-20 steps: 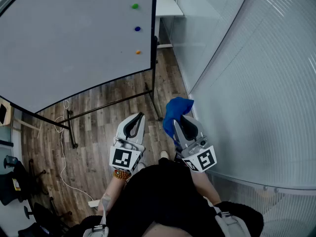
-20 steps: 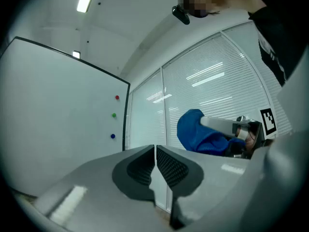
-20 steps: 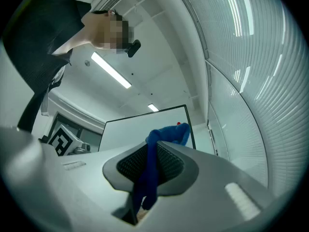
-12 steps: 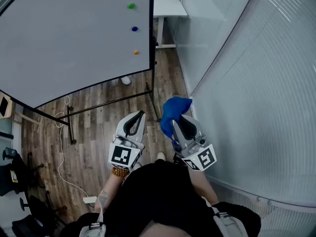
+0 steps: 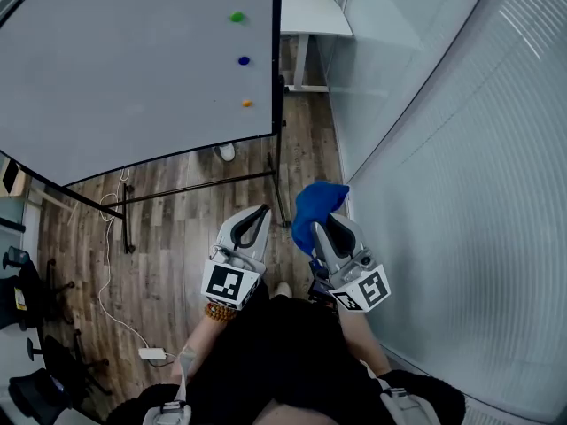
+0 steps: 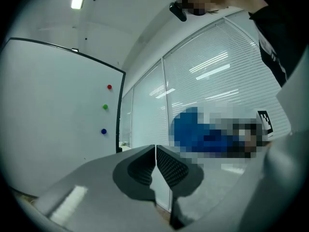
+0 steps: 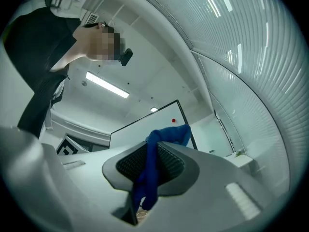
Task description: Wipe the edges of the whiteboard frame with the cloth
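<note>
A large whiteboard [image 5: 124,60] on a wheeled black stand fills the upper left of the head view, its black frame [image 5: 277,51] running down the right edge. A frosted glass wall [image 5: 443,175] curves along the right, above a wood floor [image 5: 177,228]. A person stands well short of the board with both grippers low. The right gripper [image 5: 326,228] clamps a blue cloth [image 5: 314,204] between its jaws, bunched above the tips. The left gripper [image 5: 259,212], just beside it, has its jaws pressed together on nothing. Green [image 5: 236,16], blue [image 5: 244,60] and orange [image 5: 247,104] magnets dot the board near the frame.
</note>
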The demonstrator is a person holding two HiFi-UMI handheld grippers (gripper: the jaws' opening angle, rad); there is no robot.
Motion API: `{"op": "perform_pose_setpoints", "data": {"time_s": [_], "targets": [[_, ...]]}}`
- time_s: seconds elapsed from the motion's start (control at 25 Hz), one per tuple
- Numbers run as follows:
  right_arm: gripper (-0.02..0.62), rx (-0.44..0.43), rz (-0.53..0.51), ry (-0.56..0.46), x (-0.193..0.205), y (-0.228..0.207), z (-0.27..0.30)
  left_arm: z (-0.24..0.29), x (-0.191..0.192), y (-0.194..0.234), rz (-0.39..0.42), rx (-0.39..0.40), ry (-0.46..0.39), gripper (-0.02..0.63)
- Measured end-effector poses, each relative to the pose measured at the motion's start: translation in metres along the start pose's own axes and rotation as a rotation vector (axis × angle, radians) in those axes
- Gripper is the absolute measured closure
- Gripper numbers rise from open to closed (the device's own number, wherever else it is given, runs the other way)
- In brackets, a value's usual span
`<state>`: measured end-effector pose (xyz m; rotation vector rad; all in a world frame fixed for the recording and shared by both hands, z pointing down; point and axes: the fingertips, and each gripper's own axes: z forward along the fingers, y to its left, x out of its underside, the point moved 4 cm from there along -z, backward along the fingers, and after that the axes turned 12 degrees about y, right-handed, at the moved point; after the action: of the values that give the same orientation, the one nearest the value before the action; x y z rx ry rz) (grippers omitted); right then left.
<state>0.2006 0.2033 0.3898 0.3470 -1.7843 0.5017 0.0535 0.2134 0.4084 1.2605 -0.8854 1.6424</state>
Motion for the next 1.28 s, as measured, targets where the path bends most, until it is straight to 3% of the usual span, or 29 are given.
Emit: {"op": "perform_pose_setpoints", "data": {"time_s": [0.36, 0.48, 0.68, 0.84, 1.04, 1.28], "targets": [[0.511, 0.003, 0.002, 0.007, 0.019, -0.066, 0.087, 0.081, 0.005, 0.078, 0.002, 0.029, -0.042, 0.604], [0.511, -0.002, -0.015, 0.002, 0.01, -0.087, 0.126, 0.116, -0.004, 0.111, -0.001, 0.057, -0.059, 0.604], [0.511, 0.005, -0.037, -0.035, -0.012, -0.128, 0.189, 0.164, -0.035, 0.153, 0.065, 0.13, -0.129, 0.606], [0.509, 0.002, -0.071, -0.078, -0.02, -0.163, 0.221, 0.191, -0.014, 0.18, 0.04, 0.145, -0.068, 0.606], [0.509, -0.034, -0.15, -0.194, -0.087, -0.202, 0.264, 0.203, -0.025, 0.204, 0.061, 0.172, -0.048, 0.606], [0.509, -0.123, -0.243, -0.326, -0.171, -0.227, 0.302, 0.202, -0.023, 0.203, 0.088, 0.175, -0.032, 0.606]]}}
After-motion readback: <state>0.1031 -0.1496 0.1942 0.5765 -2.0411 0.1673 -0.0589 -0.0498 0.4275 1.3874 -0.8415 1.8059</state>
